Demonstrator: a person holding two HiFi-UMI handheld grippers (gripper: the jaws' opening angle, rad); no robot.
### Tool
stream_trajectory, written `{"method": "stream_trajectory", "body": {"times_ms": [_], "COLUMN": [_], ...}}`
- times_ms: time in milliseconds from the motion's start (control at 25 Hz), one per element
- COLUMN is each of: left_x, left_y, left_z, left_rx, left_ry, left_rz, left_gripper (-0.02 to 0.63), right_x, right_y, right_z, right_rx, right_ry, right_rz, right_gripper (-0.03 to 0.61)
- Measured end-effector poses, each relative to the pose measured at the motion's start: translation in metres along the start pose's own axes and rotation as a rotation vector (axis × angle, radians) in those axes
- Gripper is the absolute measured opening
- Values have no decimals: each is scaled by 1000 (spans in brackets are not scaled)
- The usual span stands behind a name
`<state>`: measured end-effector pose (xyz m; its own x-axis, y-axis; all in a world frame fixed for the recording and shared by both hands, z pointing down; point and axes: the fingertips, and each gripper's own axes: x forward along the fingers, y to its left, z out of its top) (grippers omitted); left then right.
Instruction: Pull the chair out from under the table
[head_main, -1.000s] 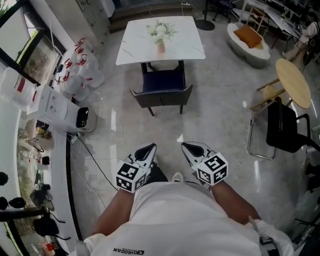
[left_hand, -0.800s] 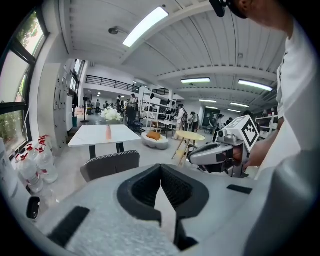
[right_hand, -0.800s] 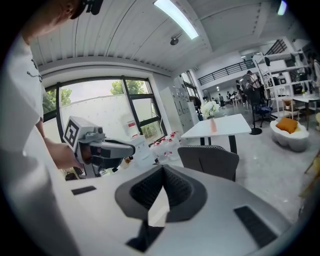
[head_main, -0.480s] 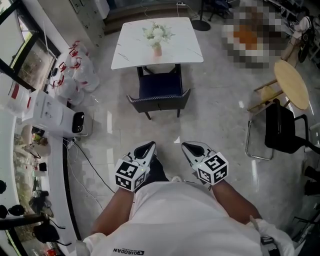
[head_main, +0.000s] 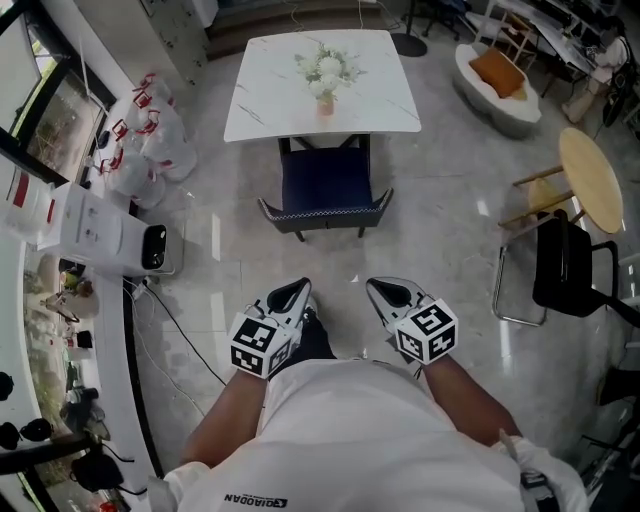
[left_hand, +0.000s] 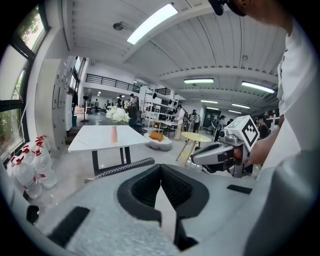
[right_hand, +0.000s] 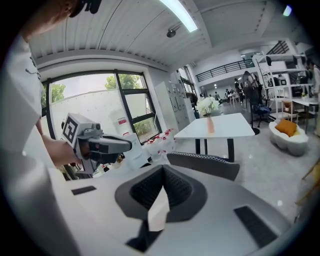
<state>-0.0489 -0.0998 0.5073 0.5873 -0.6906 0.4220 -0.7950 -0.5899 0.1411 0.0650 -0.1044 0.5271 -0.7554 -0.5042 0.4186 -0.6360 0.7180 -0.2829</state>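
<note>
Head view is showing the left gripper (head_main: 297, 292) and right gripper (head_main: 386, 290) hovering side by side, each with its jaws pressed together on nothing. Each one's cube is bearing a black-and-white square marker; the upside-down print on the shirt (head_main: 350, 440) hem is too small to read. The chair (head_main: 330, 186) is standing well ahead of both grippers, its seat partly under the tabletop (head_main: 270, 90). Beyond it, a pink vase (head_main: 324, 101) is holding white flowers (head_main: 325, 68). Ahead-left, red-marked clear bottles (head_main: 150, 135) are clustering.
</note>
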Motion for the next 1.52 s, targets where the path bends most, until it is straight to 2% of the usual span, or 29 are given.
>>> {"method": "stream_trajectory", "body": {"times_ms": [240, 520, 880, 1200, 1520], "left_x": [20, 42, 62, 82, 97], "left_y": [59, 124, 190, 193, 189], "left_z": [40, 70, 82, 87, 101], "left_rx": [33, 69, 119, 121, 92], "left_ry": [-22, -37, -14, -12, -28], "left_rz": [-39, -86, -142, -170, -113], "left_gripper": [2, 2, 3, 2, 3], "right_x": [46, 99, 158, 162, 159], "right_y": [-15, -40, -70, -84, -103], "right_z": [53, 95, 116, 123, 147], "right_rx": [-8, -6, 32, 28, -36], "right_ry": [-25, -31, -34, -21, -10], "right_rz": [-40, -104, -184, -194, -131], "right_gripper": [6, 6, 6, 6, 6]}}
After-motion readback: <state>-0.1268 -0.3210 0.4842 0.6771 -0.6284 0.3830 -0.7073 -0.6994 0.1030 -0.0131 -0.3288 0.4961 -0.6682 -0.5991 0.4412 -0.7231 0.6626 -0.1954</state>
